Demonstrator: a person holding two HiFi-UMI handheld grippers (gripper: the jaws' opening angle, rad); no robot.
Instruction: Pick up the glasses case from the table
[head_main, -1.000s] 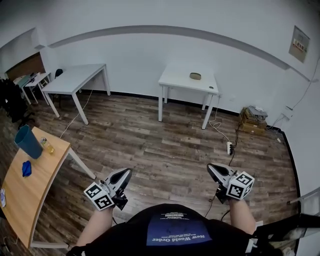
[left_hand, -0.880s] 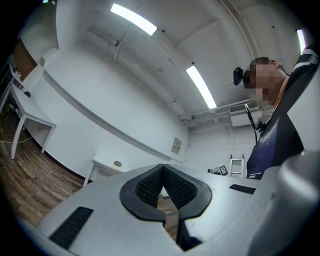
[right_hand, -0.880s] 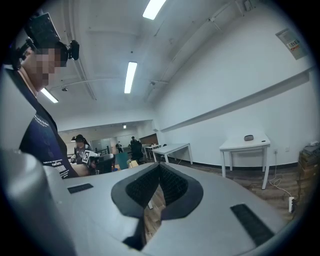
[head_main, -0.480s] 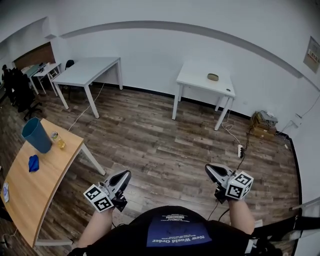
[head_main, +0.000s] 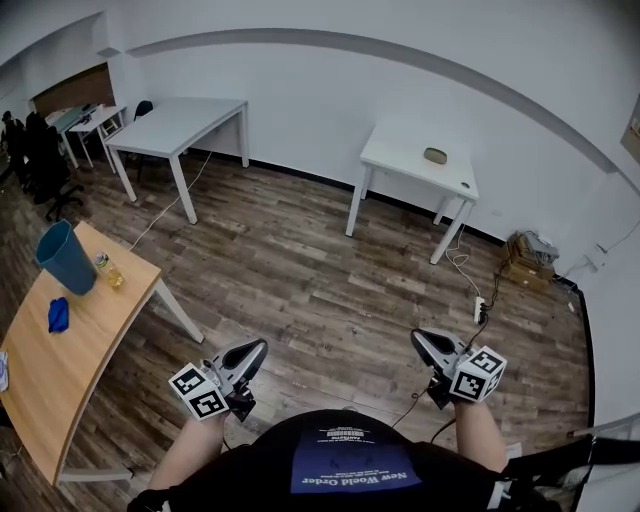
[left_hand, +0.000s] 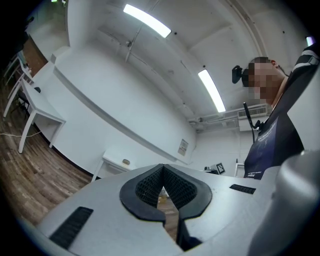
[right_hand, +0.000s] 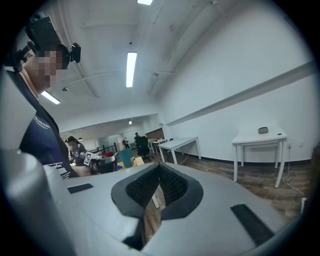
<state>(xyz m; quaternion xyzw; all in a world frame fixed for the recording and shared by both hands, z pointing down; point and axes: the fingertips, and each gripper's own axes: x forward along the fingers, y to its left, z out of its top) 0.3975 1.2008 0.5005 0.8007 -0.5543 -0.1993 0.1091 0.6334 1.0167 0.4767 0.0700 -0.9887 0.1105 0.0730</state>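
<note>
left gripper (head_main: 257, 346), right gripper (head_main: 419, 338): closed, empty

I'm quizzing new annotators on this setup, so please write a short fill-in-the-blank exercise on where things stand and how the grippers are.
1. The glasses case lies on a far table whose top is coloured ____.
2. The jaws of the left gripper and the right gripper are both ____, with nothing held.
3. The desk under the blue bin has a top that looks made of ____.

Missing words: white; shut; wood.
</note>
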